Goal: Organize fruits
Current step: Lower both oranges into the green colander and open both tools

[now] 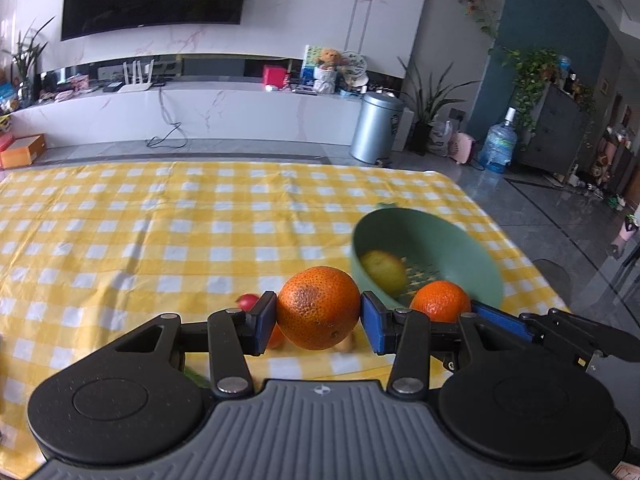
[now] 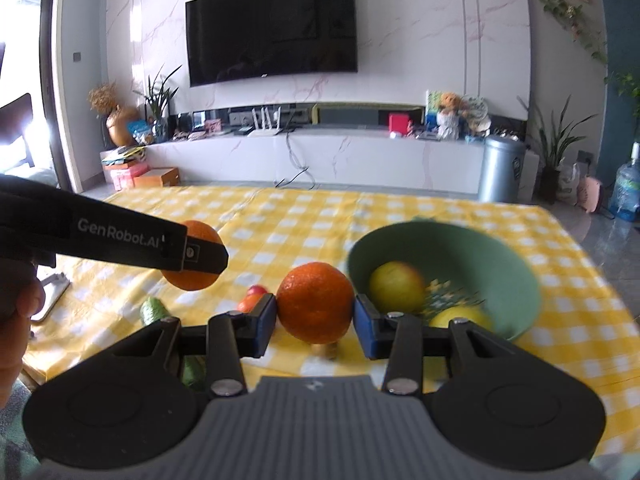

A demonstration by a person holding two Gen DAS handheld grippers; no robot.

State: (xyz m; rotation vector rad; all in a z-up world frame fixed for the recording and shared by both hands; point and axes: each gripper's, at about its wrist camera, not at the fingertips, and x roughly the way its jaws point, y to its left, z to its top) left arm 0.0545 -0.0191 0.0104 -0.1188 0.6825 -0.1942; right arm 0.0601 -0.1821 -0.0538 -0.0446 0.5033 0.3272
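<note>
A dark television [image 2: 271, 26] hangs on a marble wall [image 2: 412, 40] above a long white console [image 2: 320, 160], with daylight perhaps from a doorway at left.

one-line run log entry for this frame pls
left gripper: shut on orange | right gripper: shut on second orange | both lifted beside green bowl | bowl: yellow fruits

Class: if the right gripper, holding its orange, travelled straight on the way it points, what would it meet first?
Probably the yellow checked tablecloth just left of the green plastic bowl; depth is unclear, so the right gripper might clip the bowl's rim.
</note>
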